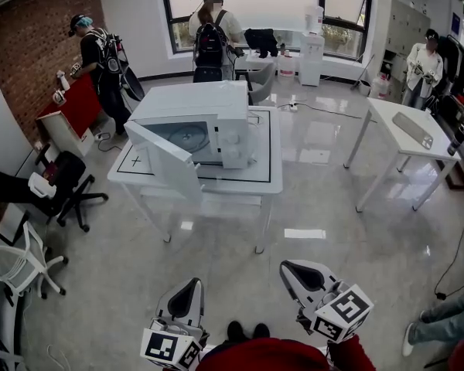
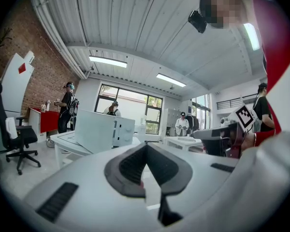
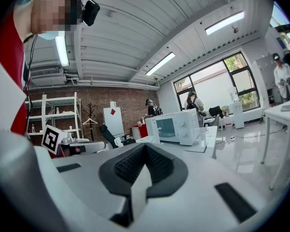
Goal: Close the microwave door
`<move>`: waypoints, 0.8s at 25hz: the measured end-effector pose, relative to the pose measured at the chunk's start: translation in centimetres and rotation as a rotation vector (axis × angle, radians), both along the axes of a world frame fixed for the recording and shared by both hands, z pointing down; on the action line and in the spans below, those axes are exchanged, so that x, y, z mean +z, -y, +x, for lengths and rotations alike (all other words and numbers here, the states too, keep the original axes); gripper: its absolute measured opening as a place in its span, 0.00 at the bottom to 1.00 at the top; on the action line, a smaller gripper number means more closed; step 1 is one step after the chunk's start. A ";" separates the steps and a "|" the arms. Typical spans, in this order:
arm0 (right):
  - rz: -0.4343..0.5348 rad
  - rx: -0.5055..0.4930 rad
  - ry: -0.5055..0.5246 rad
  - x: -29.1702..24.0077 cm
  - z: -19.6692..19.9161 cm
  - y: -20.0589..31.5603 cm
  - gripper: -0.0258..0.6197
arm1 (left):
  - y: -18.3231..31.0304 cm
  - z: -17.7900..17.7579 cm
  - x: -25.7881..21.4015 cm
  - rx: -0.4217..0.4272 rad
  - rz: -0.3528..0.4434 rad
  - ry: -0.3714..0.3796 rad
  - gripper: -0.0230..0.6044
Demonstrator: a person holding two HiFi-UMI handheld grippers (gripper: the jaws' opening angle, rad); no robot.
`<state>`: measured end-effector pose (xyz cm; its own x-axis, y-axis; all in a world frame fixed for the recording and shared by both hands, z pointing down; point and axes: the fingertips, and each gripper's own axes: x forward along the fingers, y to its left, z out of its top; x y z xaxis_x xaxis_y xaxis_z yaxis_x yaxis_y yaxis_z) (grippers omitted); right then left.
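Note:
A white microwave (image 1: 216, 126) stands on a white table (image 1: 272, 178) in the middle of the room. Its door (image 1: 166, 161) hangs open, swung out toward the front left. Both grippers are held low, well short of the table, and touch nothing. My left gripper (image 1: 193, 283) is shut and empty, its fingers meeting at the tip (image 2: 146, 147). My right gripper (image 1: 286, 267) is likewise shut with nothing between its jaws (image 3: 144, 147). The left gripper view shows the open door (image 2: 93, 130) from outside. In the right gripper view the microwave (image 3: 178, 127) shows its front.
A second white table (image 1: 402, 126) stands to the right. A black office chair (image 1: 69, 182) and a white chair (image 1: 15, 265) sit at the left near a red cabinet (image 1: 81, 103). People stand at the back and the right (image 1: 424, 64). Shiny floor lies between me and the microwave table.

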<state>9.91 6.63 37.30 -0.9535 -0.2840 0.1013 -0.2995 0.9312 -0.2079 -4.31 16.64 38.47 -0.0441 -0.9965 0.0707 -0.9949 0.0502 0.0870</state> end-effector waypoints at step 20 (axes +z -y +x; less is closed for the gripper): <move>0.009 0.021 0.001 -0.6 2.2 2.1 0.06 | 1.4 0.4 -1.2 -0.031 0.005 0.013 0.05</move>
